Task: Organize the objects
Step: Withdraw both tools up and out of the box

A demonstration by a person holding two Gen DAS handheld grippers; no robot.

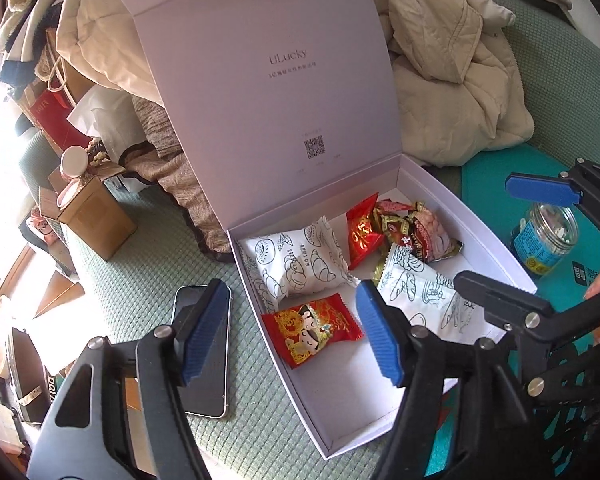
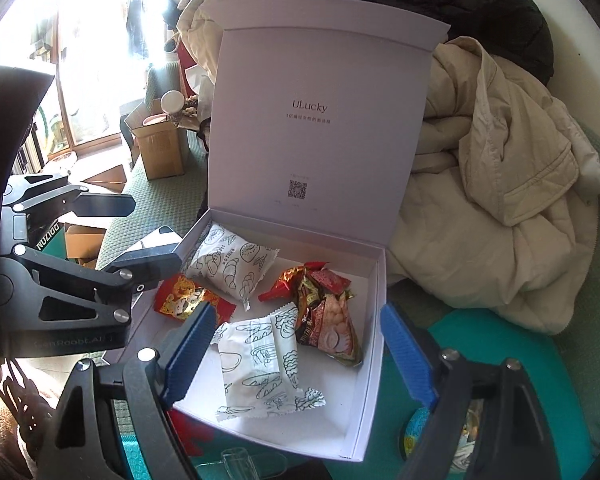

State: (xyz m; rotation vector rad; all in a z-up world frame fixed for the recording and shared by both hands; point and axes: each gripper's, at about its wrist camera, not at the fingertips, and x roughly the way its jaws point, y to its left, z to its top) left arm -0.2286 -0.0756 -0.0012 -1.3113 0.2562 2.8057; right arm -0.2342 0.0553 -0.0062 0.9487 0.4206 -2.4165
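White box (image 1: pixel 500 256) sitting lid-up at frame centre on the green cushion (image 1: pixel 140 240), snack packets lying inside: red packet (image 1: pixel 312 330) lower left, white bread-print packet (image 1: pixel 300 266) above it. Left hand-held gripper (image 1: pixel 288 334) hovering over the box, jaws spread, nothing between them. Right hand-held gripper (image 2: pixel 300 354) also spread, gripping nothing, over the other white packet (image 2: pixel 260 368). Phone (image 1: pixel 204 360) lying left of the box.

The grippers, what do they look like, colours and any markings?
Both are black, angular linkage frames with silver rivets. The left gripper and right gripper carry flat fingers faced with ribbed blue pads. In the right wrist view the left gripper's body bears faint grey lettering, too dim to read with certainty.
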